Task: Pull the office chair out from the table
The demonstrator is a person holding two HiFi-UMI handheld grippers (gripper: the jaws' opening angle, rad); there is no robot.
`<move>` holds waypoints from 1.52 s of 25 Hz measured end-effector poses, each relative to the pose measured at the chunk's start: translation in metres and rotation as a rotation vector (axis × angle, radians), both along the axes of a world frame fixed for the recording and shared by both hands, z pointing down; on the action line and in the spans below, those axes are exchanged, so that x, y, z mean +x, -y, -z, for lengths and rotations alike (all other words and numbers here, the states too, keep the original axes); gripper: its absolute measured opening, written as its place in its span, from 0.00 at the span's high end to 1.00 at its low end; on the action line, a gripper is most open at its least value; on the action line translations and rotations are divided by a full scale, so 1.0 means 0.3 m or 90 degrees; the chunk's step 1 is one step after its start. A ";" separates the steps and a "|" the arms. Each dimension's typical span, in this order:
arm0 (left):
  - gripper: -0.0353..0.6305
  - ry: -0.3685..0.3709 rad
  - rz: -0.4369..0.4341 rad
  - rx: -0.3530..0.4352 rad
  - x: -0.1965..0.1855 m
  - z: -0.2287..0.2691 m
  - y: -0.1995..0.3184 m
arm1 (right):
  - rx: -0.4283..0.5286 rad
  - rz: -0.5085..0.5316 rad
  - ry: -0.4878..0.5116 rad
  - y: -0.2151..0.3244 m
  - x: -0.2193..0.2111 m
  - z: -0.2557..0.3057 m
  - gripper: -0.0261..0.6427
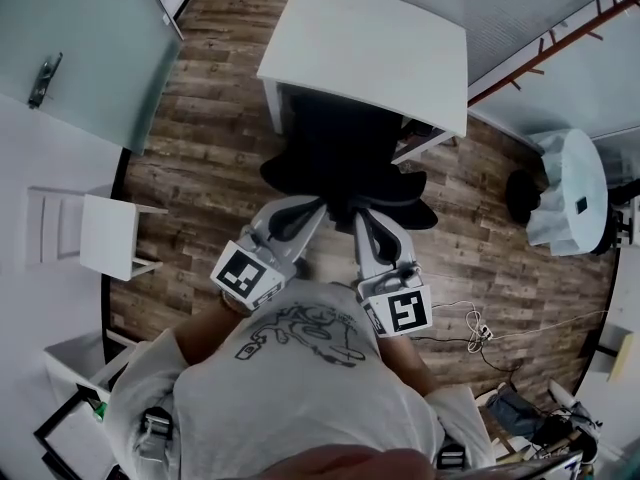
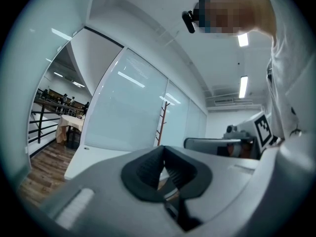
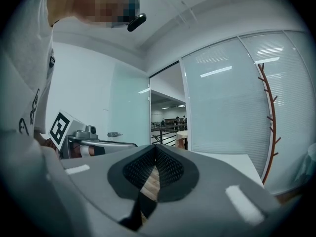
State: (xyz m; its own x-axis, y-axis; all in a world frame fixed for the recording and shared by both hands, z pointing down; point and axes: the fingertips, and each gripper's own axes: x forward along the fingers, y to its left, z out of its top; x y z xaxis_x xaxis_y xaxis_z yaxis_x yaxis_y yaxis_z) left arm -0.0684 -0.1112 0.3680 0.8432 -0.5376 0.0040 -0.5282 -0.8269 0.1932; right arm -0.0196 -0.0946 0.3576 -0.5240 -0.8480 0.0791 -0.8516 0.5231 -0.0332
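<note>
Wooden floor (image 1: 200, 158), office chair (image 1: 340, 153) at table (image 1: 370, 38) — left tool (image 1: 316, 206) and right tool (image 1: 362, 216) level, side by side, jaws together

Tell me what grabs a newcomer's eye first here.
The black office chair sits mid-frame in the head view, pushed up to the white table on the wood floor. Just below it, the left gripper and right gripper point side by side at the chair's back, both shut with nothing between the jaws.
</note>
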 end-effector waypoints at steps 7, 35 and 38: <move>0.94 0.002 -0.007 -0.014 -0.010 -0.046 0.063 | -0.003 -0.009 -0.011 0.052 -0.011 -0.034 0.95; 0.85 0.418 -0.175 0.177 0.204 -0.529 0.029 | -0.072 0.145 -0.476 -0.034 0.289 -0.504 0.80; 0.81 0.508 -0.212 0.190 0.196 -0.661 0.017 | -0.109 0.174 -0.540 -0.049 0.320 -0.628 0.78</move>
State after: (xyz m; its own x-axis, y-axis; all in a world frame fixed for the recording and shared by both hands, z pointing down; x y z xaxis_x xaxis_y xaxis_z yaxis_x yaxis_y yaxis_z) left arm -0.0095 -0.1163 0.5662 0.7614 -0.3390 0.5526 -0.1379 -0.9176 -0.3729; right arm 0.0763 -0.0799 0.5460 -0.4141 -0.6441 0.6432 -0.4727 0.7560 0.4527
